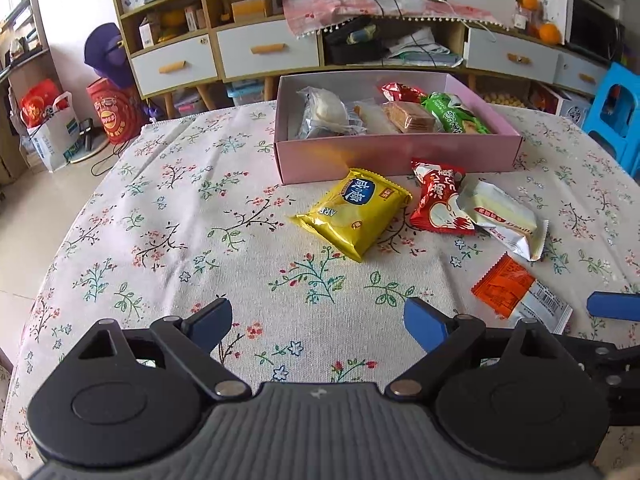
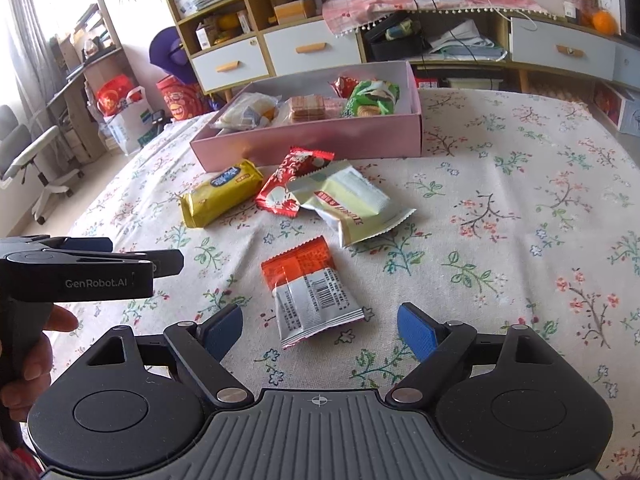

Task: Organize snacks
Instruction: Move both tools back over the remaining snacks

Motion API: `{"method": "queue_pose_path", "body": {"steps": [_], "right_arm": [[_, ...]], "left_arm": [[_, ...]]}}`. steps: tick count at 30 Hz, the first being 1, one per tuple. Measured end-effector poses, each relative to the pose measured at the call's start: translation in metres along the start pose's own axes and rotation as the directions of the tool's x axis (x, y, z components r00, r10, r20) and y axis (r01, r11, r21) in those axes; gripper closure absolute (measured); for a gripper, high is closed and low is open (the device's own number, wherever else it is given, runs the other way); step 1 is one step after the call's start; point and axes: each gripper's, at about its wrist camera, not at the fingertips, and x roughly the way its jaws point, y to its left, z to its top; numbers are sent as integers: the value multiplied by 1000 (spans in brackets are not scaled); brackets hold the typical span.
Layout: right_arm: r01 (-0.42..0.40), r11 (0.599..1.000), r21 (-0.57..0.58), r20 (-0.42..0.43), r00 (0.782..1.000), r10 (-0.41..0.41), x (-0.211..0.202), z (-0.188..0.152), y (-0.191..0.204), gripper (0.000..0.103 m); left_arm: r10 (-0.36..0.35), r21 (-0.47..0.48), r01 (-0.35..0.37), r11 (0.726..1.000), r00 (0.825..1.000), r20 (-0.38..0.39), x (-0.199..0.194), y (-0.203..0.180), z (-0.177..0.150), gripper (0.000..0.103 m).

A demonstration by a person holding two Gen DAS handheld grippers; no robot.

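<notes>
- Your left gripper [image 1: 318, 326] has jaws released, nothing between them.
- Your right gripper [image 2: 320, 330] has jaws released, flanking the orange-and-silver packet [image 2: 316, 292] on the desk [image 2: 520, 220].

Bright daylight from the left, fisheye-bent edges, sharp focus.

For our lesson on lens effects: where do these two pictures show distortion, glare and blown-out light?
Left wrist view: fisheye curves the cabinet and bulges the table; dark vignette in the top corners; daylight washes out the far left. Right wrist view: same barrel bend; the window at top left is blown out; a soft sheen on the orange and silver packet; edges slightly soft.
</notes>
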Motion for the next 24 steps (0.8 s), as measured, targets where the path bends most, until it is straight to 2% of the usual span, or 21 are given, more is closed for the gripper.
{"method": "queue_pose_path", "body": {"steps": [15,24], "right_arm": [[54,994,-97,18,998,-53,14,4,14,17],[68,997,-45,51,996,-66,11,21,-2,17]], "left_arm": [[-1,-18,1,1000,1000,0,1,11,2,12],[-36,64,34,997,999,33,23,1,38,13]]}}
